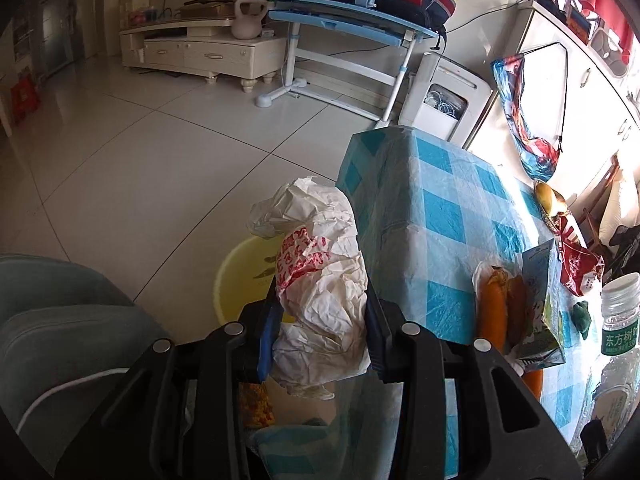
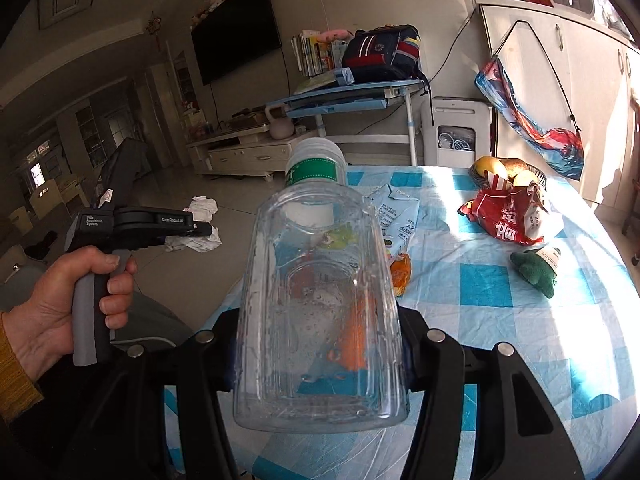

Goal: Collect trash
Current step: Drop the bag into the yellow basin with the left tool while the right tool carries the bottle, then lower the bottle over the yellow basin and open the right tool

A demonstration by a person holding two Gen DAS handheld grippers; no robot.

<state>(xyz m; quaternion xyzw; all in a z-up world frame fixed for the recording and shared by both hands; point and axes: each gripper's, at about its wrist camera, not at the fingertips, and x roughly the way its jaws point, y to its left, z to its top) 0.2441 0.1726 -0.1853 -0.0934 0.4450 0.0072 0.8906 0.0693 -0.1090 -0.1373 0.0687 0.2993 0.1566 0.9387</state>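
Observation:
My left gripper (image 1: 320, 320) is shut on a crumpled white plastic bag (image 1: 320, 264) with red print, held off the table's left side above a yellow bin (image 1: 240, 276) on the floor. The same gripper (image 2: 200, 228) and bag (image 2: 202, 222) show in the right wrist view, held by a hand. My right gripper (image 2: 320, 344) is shut on a clear empty plastic bottle (image 2: 320, 300) with a green label, held over the blue-checked table (image 2: 500, 340). The bottle also shows at the right edge of the left wrist view (image 1: 618, 320).
On the table lie a red snack bag (image 2: 516, 220), a green plush toy (image 2: 534, 270), a light blue paper packet (image 2: 396, 216), orange wrappers (image 1: 500, 304) and a fruit bowl (image 2: 504, 168). A grey chair (image 1: 60, 320) stands left of the table. A blue desk (image 1: 344, 20) stands behind.

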